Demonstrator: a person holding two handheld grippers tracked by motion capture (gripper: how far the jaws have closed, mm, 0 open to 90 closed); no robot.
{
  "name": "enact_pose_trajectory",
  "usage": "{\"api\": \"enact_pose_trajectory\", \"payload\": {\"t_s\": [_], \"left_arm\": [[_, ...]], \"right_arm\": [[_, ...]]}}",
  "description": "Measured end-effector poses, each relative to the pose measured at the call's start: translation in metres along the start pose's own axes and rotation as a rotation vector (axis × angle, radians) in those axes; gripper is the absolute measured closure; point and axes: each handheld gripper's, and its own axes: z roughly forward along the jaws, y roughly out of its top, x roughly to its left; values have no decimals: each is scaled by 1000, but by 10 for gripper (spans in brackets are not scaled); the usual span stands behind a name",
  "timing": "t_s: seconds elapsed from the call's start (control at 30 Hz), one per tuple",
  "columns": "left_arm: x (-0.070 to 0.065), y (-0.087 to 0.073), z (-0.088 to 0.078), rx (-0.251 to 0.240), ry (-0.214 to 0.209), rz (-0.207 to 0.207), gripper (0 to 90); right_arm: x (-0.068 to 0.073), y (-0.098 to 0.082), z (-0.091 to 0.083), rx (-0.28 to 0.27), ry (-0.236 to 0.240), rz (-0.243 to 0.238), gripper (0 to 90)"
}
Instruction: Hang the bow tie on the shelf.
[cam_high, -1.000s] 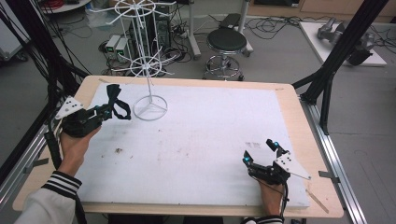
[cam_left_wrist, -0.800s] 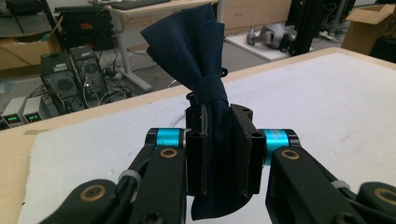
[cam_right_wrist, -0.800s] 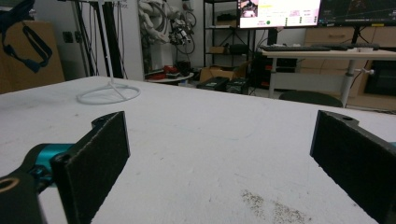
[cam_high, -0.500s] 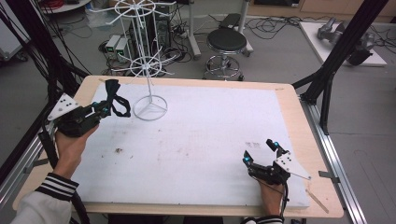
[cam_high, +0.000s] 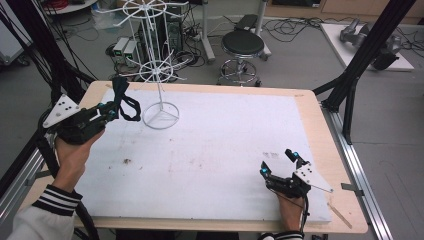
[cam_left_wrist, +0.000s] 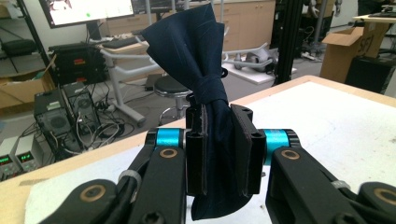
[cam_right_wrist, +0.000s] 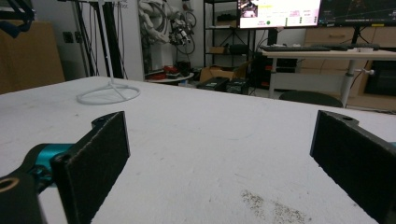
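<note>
One dark blue bow tie (cam_left_wrist: 198, 81) is the thing in hand here, pinched at its knot between the jaws of the left gripper (cam_high: 107, 111), which is clamped tight on the cloth. It is held off the table (cam_high: 225, 145) at the far left corner, its long axis roughly upright, one wing fanning above the jaws and the other hanging below. Just to its right stands the white wire rack (cam_high: 159, 75), the lower ring of hooks level with the tie and close beside it; my guess is that the tie is meant for one of those hooks, so the left hand is much the nearer. The left gripper view shows the knot and the pinch, which the high view leaves as a dark loop of strap. The right gripper (cam_high: 280, 167) rests near right, jaws spread wide on nothing, well apart.
</note>
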Motion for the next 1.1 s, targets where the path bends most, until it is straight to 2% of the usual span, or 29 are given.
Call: {"api": "enact_pose_trajectory", "payload": {"t_s": [0.6,0.87,1.1], "left_arm": [[-11,24,7,-39,-23,30,764],[-7,32,15,-39,-17,35,764],[-5,31,23,-27,-6,34,764]], "right_arm": [[0,0,0,-1,1,3,37],[0,0,0,-1,1,2,37],[0,0,0,-1,2,2,37]]}}
